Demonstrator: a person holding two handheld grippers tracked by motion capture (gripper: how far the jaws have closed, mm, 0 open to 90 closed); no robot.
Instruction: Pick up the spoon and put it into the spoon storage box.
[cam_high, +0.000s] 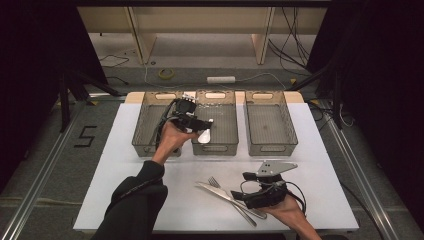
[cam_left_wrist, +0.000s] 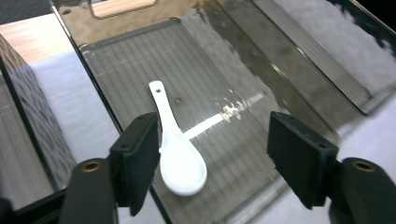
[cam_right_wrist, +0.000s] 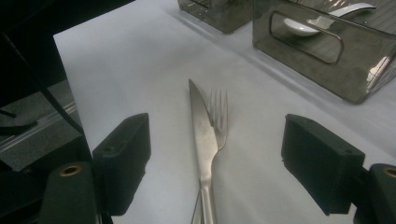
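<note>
- Two grippers are in play, and we judge the work to be sorting cutlery into the three smoky plastic bins at the far side of the white table (cam_high: 125, 200).
- Our left gripper (cam_left_wrist: 212, 154) hangs over the middle bin (cam_high: 216, 148) with its jaws spread wide and nothing between them.
- We see the white ceramic spoon (cam_left_wrist: 180, 161) lying flat on the ribbed floor of that bin, its bowl close beside the left pad and its handle running away from the gripper toward the bin's far end.
- We read the spoon as already delivered, since it rests on the bin floor and no pad presses on it.
- Our right gripper (cam_right_wrist: 215, 163) sits low at the near edge of the table, jaws also wide apart and empty.
- We find the table knife (cam_right_wrist: 201, 140) and the fork (cam_right_wrist: 219, 116) straight ahead of it, between the two pads, lying side by side and touching, with the knife on the left in the right gripper view.
- Both long axes run away from the claw, tips pointing toward the bins, handles nearest the jaws.
- We judge the right hand far nearer to this pair than the left.
- We think the coming grasp turns on that alignment: the jaws close across the handles, but the two pieces lie so close that taking one alone looks tricky.
- We see the right bin (cam_high: 272, 148) and the left bin (cam_high: 145, 147) holding no cutlery.
</note>
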